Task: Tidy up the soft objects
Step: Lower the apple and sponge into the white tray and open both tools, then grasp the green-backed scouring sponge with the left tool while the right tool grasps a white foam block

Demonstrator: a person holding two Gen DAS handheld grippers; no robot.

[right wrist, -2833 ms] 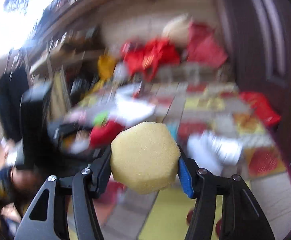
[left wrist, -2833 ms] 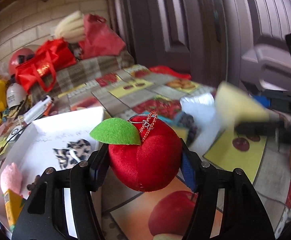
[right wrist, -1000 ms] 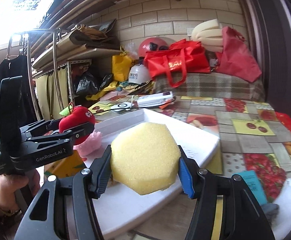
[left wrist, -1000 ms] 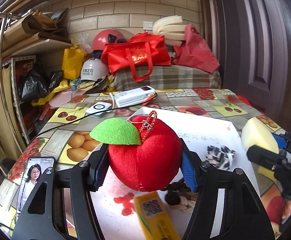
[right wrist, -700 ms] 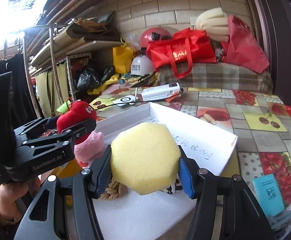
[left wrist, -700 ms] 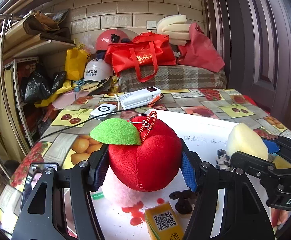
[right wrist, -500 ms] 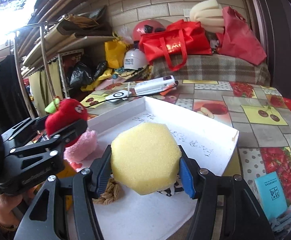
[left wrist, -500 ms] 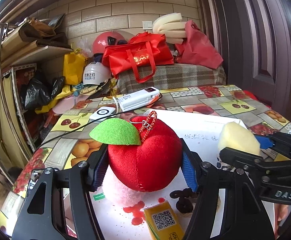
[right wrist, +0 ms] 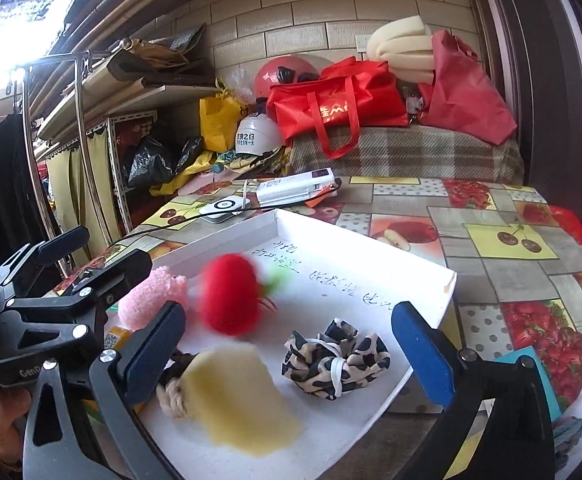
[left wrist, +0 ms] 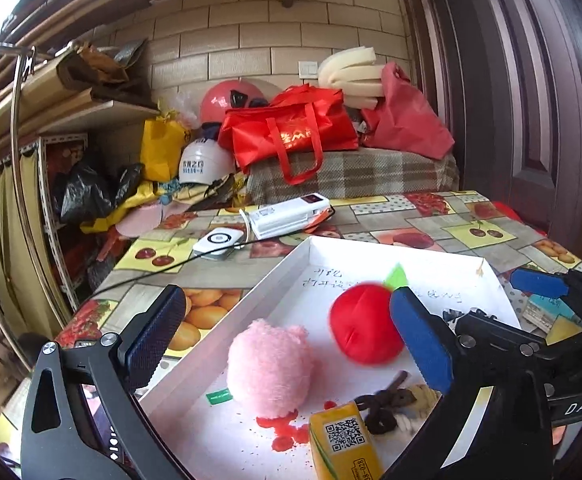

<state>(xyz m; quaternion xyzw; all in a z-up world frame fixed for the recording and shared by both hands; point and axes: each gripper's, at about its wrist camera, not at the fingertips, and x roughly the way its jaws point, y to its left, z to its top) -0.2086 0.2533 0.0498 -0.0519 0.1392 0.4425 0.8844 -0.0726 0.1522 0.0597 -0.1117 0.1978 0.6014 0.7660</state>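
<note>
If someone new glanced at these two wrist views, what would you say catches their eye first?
The blurred red plush apple in the middle of the white tray, near the pink fluffy toy, stands out first. In the right wrist view the blurred yellow sponge sits at the tray's near edge beside a leopard-print scrunchie. Both the left gripper and right gripper are wide open and empty.

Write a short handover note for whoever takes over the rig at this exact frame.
Left gripper: open, holding nothing.
Right gripper: open, holding nothing.
The plush apple and yellow sponge are blurred over the white tray, apparently just dropped.
Already in the tray: pink plush, leopard scrunchie, rope knot.
Left: check both settle inside.
</note>
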